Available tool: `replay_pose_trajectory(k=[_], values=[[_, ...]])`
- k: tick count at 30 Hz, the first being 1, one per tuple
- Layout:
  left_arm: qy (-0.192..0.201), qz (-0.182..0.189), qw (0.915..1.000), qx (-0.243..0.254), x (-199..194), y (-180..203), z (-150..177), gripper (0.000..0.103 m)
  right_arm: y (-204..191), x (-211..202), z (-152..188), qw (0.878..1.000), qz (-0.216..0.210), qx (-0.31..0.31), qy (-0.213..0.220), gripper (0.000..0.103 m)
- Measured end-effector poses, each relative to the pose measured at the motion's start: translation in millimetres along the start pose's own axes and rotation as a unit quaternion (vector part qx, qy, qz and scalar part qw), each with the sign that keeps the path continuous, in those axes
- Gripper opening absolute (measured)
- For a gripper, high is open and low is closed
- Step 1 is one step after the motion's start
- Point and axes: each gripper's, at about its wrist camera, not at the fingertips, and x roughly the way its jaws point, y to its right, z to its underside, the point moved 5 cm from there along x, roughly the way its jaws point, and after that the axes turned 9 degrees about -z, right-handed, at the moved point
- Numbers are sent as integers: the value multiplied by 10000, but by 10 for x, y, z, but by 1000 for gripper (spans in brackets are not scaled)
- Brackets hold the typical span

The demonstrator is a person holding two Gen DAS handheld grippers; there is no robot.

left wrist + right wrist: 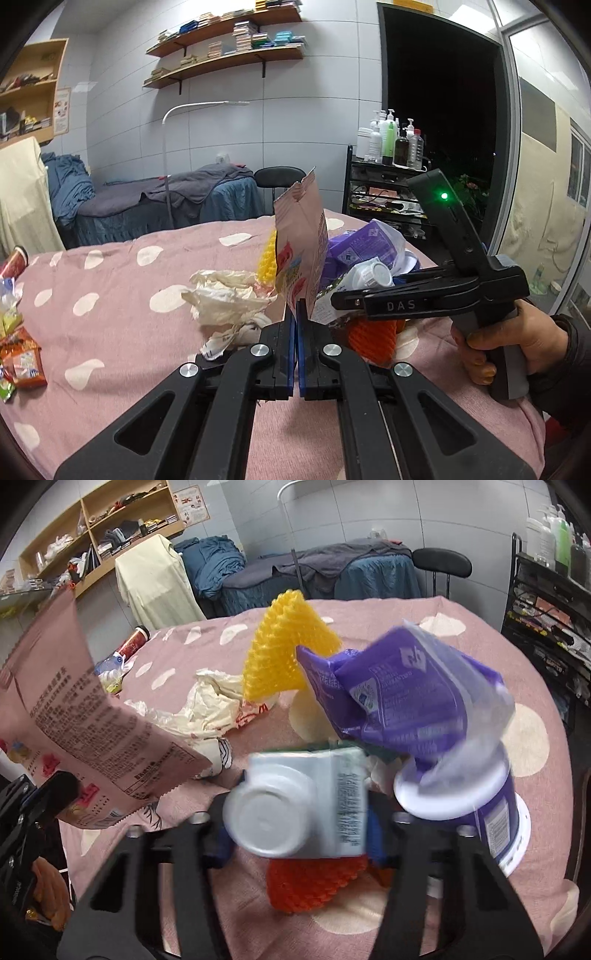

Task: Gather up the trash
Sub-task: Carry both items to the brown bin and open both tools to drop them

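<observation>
- The pink bag (301, 240) is pinched at its lower edge by the fully closed left gripper (297, 325) and is held upright with its torn mouth up, probably so that it can take in the trash
- The carton (306, 805) sits between the half-closed jaws of the right gripper (299, 834); whether the pads press on it cannot be told, as this part is blurred
- The carton is brought close beside the bag, near the bed's (110, 302) near edge, likely for dropping in
- A purple wrapper (402, 698), a purple tub (480, 812), yellow foam net (288, 646), orange net (314, 886) and a crumpled white bag (225, 295) are left loose around the bed's middle
- More wrappers (22, 358) are seen at the bed's left edge
- The bed is covered in pink cloth with white dots; shelves (229, 40), a stool (279, 177) and a bottle rack (391, 177) are seen behind
</observation>
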Motion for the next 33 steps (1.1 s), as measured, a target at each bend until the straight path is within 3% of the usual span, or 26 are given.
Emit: replay_pose_trajectory(k=[10, 14, 17, 25, 30, 33], values=[[-31, -119, 9998, -152, -75, 51, 105, 2, -131, -599, 12, 9952, -477, 98, 854, 49], [88, 71, 9998, -180, -138, 178, 64, 2, -138, -976, 67, 9912, -268, 55, 1295, 49], [145, 302, 9994, -120, -156, 356, 17, 2, -69, -1307, 151, 9875, 3, 41, 1577, 49], [193, 1042, 9943, 137, -144, 980, -88, 2, 615, -2106, 498, 9669, 1467, 409, 2046, 49], [122, 1445, 9888, 338, -81, 1371, -138, 2, 1273, -2379, 804, 9498, 2241, 1047, 1915, 49], [24, 1649, 9852, 475, -14, 1605, -141, 2, 1723, -2413, 1020, 9405, 2619, 1492, 1568, 49]])
